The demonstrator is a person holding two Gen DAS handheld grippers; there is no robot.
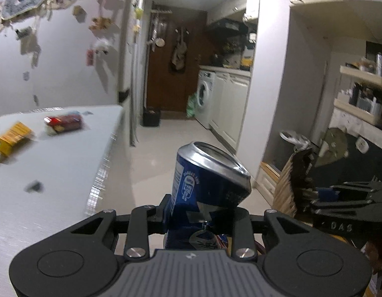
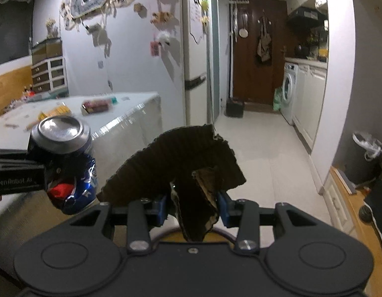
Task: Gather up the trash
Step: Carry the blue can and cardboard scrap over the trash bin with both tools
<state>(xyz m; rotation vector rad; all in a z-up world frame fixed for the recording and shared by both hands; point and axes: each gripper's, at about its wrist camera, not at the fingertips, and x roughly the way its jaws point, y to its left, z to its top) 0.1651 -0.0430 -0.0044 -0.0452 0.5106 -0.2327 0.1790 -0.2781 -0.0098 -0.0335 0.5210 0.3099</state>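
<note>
My left gripper (image 1: pixel 199 219) is shut on a crushed blue drink can (image 1: pixel 208 180) and holds it in the air beside the table; the can also shows at the left of the right wrist view (image 2: pixel 67 158). My right gripper (image 2: pixel 193 209) is shut on a torn piece of brown cardboard (image 2: pixel 181 163), held up over the floor. The cardboard also shows at the right of the left wrist view (image 1: pixel 288 183). A dark trash bin with a white liner (image 2: pixel 366 153) stands by the right wall; it also shows in the left wrist view (image 1: pixel 293 139).
A white table (image 1: pixel 42 163) on the left holds a yellow box (image 1: pixel 11 137), a red packet (image 1: pixel 63 122) and small scraps. A fridge (image 2: pixel 194 57), a washing machine (image 2: pixel 288 89) and white cabinets (image 2: pixel 309 99) line the corridor. A black bin (image 2: pixel 234 107) stands by the brown door.
</note>
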